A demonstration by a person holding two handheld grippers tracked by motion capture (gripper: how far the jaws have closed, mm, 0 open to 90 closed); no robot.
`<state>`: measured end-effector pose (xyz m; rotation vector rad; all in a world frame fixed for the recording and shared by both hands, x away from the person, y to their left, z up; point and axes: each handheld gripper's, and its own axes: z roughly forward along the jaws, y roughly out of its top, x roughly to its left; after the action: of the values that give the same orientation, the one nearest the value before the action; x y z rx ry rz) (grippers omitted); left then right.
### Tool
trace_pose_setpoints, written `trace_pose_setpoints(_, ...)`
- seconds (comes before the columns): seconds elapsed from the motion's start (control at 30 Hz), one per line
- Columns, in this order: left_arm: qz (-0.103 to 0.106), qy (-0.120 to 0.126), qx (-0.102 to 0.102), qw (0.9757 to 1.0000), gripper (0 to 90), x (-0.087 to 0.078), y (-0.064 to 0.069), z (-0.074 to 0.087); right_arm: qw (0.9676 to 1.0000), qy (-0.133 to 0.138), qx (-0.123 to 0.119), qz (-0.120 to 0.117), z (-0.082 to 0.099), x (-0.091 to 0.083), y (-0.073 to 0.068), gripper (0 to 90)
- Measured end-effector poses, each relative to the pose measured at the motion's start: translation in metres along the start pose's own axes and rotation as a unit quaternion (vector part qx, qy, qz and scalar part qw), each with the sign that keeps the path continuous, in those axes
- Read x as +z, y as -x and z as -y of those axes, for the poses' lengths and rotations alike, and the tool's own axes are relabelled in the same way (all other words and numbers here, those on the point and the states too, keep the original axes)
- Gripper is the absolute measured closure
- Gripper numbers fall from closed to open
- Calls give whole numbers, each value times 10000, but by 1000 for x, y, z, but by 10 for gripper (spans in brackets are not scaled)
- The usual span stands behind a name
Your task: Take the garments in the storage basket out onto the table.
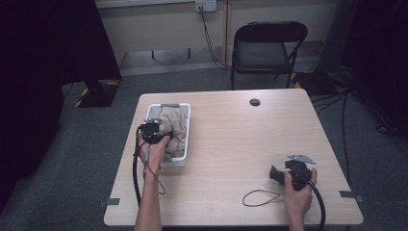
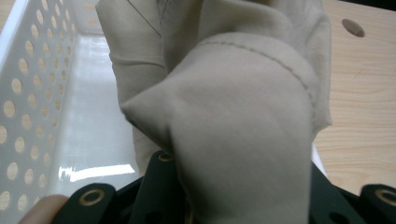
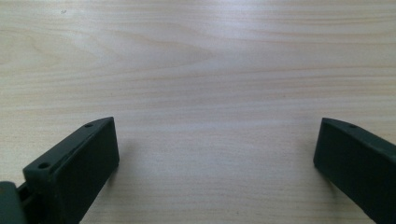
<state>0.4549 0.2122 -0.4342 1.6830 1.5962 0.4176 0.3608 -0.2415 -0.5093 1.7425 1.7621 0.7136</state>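
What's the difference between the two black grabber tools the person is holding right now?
The left gripper is over the white basket, its fingers shut on the beige cloth; the right gripper sits low over the bare wooden table, its fingers spread wide with nothing between them. The right one carries a grey three-cornered plate on top; I can't make one out on the left. Both are black, hand-held, and trail a cable.

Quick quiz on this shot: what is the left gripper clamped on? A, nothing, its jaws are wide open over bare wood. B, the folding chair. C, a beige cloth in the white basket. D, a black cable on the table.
C: in the left gripper view the beige cloth bunches between the jaws of the left gripper, beside the perforated wall of the white basket.
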Motion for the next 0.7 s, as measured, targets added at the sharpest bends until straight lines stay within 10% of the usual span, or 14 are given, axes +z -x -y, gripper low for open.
trace_pose_setpoints(0.7,187,357,-92,9991,732,-22,4,-1,10000,-1,0,0,0,0,0,0)
